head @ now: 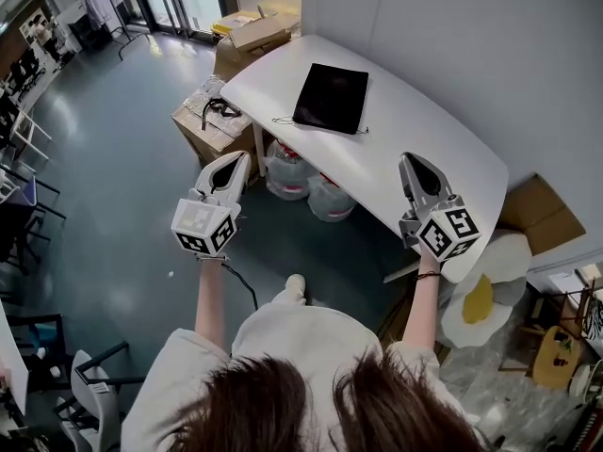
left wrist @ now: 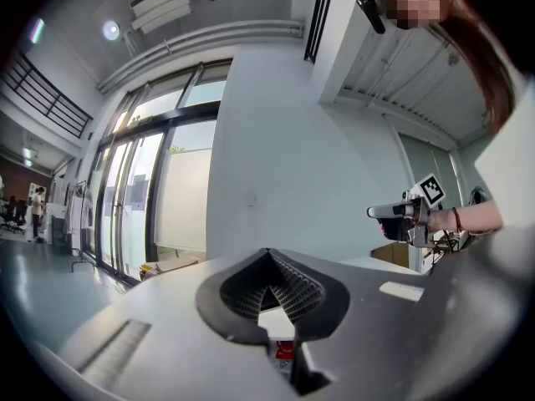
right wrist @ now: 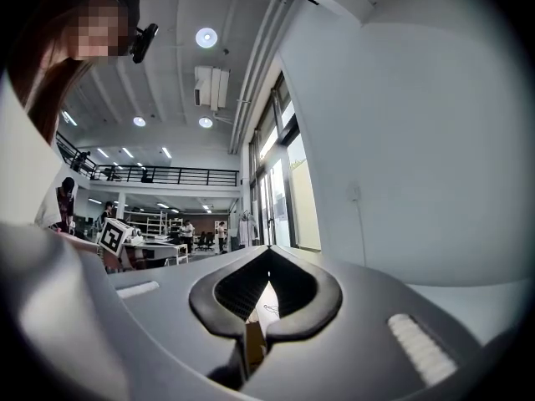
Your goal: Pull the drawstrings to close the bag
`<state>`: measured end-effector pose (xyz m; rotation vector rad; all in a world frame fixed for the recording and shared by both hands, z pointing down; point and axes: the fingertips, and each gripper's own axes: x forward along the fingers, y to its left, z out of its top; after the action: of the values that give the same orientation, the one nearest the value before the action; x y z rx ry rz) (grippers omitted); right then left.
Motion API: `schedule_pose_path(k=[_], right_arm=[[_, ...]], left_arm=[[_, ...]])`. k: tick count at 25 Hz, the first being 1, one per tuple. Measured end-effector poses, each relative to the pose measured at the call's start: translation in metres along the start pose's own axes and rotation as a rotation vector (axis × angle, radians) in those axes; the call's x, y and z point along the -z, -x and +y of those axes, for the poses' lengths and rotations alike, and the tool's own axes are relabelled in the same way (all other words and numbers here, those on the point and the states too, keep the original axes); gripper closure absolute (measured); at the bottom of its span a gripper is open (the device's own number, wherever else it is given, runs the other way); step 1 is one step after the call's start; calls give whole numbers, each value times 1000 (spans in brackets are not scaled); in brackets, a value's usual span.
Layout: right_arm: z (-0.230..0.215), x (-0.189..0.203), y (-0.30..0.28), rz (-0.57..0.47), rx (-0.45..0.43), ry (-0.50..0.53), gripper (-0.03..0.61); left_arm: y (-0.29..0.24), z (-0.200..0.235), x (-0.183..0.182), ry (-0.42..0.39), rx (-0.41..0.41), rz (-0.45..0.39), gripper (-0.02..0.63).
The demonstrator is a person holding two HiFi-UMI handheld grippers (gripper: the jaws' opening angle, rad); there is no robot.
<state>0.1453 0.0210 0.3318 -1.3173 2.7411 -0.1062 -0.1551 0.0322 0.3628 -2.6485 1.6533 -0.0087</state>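
A white, round-cornered table (head: 415, 149) stands against a white wall in a big room with a grey-blue floor. The person stands back from it with both forearms stretched forward and held about level with each other, one gripper in each hand. The left gripper (head: 239, 161) is over the floor just off the table's near edge, tips pointing towards the table. The right gripper (head: 411, 162) is over the table's near edge and points the same way. Each gripper view shows the two jaws pressed together with nothing between them. One black bag (head: 332, 97) lies flat on the far part of the table, well apart from both grippers, and its thin drawstrings (head: 283, 121) trail out at its near corners. Two clear plastic sacks (head: 286, 169) sit on the floor under the table. At least three cardboard boxes (head: 209, 125) stand around the table. A fried-egg-shaped cushion (head: 480, 299) lies to the right.
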Motion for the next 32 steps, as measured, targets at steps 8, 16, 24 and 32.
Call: schedule_pose_path(k=[8, 16, 24, 32], right_arm=[[-21, -3, -37, -4, 42, 3, 565], [-33, 0, -76, -7, 76, 9, 565], [-42, 11, -97, 15, 105, 5, 565], [-56, 20, -115, 43, 111, 0, 565]], left_arm=[[-48, 30, 2, 18, 46, -3, 621], [-86, 61, 6, 22, 81, -12, 621], [-113, 78, 16, 38, 112, 2, 621], [-130, 81, 29, 66, 125, 32, 621]])
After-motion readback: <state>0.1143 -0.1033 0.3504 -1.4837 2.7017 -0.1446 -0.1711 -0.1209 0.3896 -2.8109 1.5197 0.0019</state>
